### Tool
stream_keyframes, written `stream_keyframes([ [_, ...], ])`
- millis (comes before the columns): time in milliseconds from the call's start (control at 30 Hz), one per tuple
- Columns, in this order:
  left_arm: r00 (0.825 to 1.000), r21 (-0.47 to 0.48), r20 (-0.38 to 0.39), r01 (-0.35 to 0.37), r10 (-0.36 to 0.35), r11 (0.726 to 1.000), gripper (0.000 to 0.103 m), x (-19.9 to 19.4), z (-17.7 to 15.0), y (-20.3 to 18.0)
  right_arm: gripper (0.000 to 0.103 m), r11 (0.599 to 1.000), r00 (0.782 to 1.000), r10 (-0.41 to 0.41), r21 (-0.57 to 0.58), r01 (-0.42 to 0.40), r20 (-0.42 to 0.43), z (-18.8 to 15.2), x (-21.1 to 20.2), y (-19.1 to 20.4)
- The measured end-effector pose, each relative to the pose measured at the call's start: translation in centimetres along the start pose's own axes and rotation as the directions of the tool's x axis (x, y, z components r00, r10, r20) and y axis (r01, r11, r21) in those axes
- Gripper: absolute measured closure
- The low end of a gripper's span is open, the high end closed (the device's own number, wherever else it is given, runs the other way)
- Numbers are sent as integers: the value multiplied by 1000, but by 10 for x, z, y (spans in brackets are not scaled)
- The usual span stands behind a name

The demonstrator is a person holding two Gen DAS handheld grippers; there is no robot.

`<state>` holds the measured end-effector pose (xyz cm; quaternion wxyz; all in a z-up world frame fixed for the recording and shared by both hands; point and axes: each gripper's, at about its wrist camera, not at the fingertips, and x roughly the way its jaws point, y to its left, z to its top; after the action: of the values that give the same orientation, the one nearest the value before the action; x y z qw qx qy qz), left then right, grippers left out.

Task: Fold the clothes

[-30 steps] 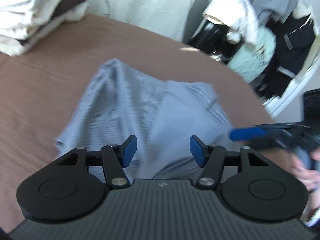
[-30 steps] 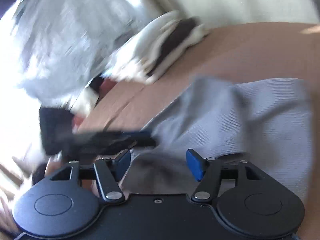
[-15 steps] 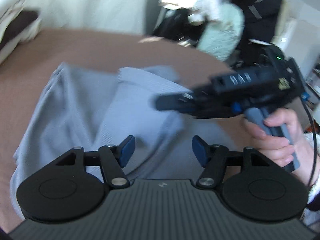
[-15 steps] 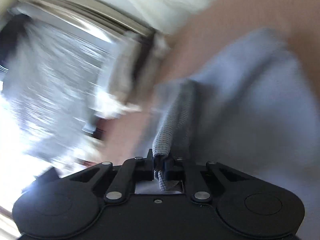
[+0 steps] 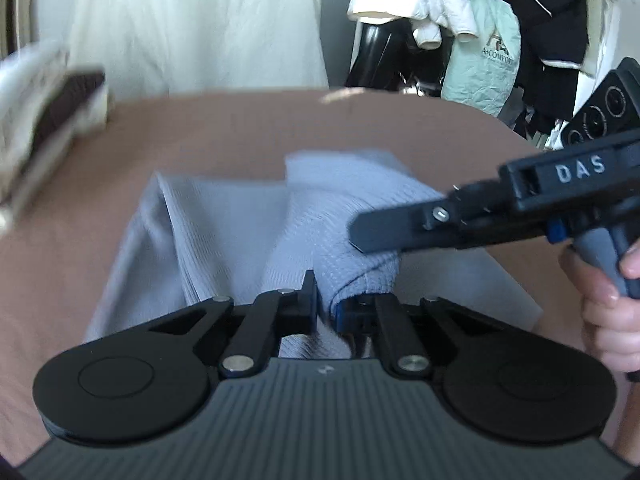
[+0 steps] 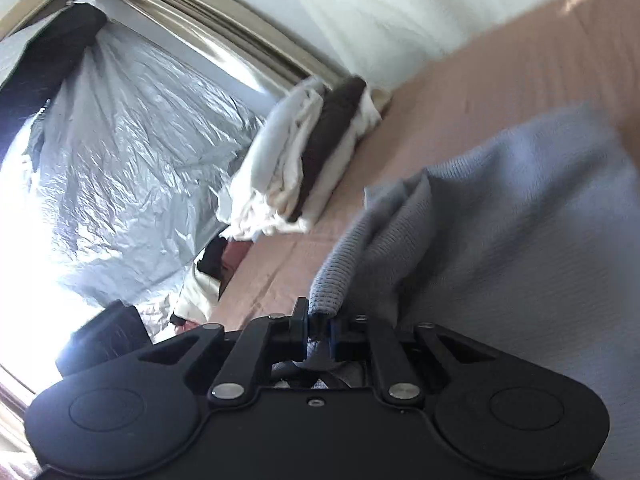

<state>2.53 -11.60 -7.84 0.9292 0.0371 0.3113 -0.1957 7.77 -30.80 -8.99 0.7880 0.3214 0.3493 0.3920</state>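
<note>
A blue-grey ribbed knit garment [image 5: 240,232] lies rumpled on the brown bed sheet [image 5: 200,128]. My left gripper [image 5: 328,308] has its jaws closing, and the pads press on a rolled fold at the garment's near edge. Entering from the right of the left wrist view, my right gripper [image 5: 358,236] reaches over the same fold, held by a person's hand [image 5: 600,312]. In the right wrist view, the right gripper [image 6: 320,326] pinches a bunched ridge of the garment [image 6: 520,240]. Its jaws are opening slightly, with the fabric still between the pads.
A stack of folded white and dark brown clothes [image 5: 44,104] sits at the bed's far left corner, and shows in the right wrist view as the same stack [image 6: 312,160]. A white curtain [image 5: 200,20] and hanging clothes [image 5: 480,40] stand behind the bed. A silver plastic sheet [image 6: 140,160] covers the window.
Both grippers were open a second ago. The right one closed on a ridge of the garment first; the left has now closed on a near fold. The right gripper rolled and sank.
</note>
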Motion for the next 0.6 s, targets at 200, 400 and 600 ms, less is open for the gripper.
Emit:
stream_keyframes([
  [200, 986, -258, 77, -125, 149, 958, 79, 1, 23, 76, 86, 991, 987, -122, -45, 127, 108, 11, -26, -3],
  [400, 972, -506, -131, -233, 193, 830, 70, 34, -29, 153, 85, 861, 863, -505, -53, 506, 27, 6, -3, -32],
  [600, 1000, -639, -10, 5, -15, 769, 60, -2, -27, 163, 74, 872, 871, -489, 16, 489, 52, 13, -13, -41],
])
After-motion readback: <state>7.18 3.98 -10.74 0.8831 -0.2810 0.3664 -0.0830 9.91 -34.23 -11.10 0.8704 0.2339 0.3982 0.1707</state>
